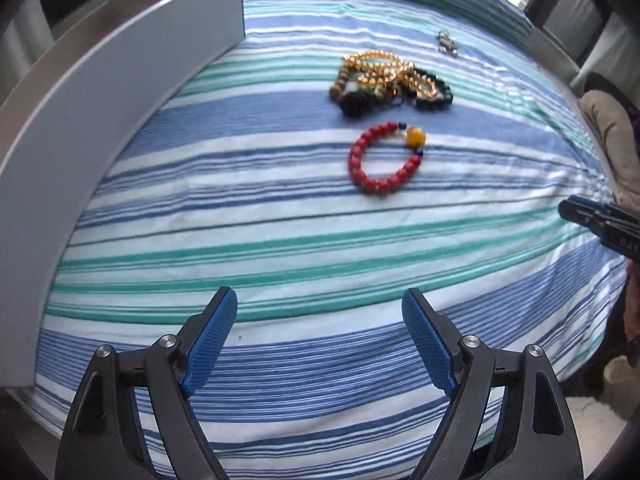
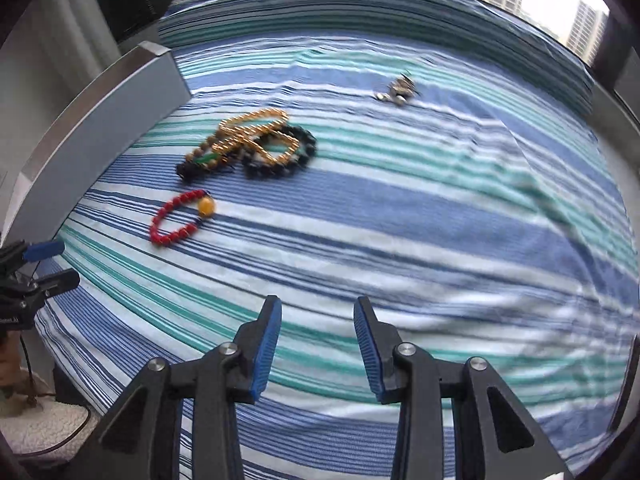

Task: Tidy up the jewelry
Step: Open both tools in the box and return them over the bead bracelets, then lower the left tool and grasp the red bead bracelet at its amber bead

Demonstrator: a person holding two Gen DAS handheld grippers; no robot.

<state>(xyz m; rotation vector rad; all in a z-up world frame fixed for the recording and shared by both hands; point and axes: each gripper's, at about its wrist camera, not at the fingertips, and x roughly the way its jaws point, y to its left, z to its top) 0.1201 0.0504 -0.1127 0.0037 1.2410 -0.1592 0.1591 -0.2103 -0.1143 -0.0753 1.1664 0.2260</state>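
Blue-padded, the left claw (image 1: 320, 344) hangs at six o'clock over the striped bedspread (image 1: 280, 240) with its jaws wide apart and nothing between them. The right claw (image 2: 318, 344) stands part-way apart, also empty. Farther out, toward twelve o'clock in the left view, a red bead bracelet (image 1: 384, 158) with a yellow bead lies alone. Just beyond sits a tangled heap of gold and black beads (image 1: 390, 80). Farthest, at one o'clock, lies a small metal piece (image 1: 447, 43). A grey panel (image 1: 100, 120) curves along nine o'clock.
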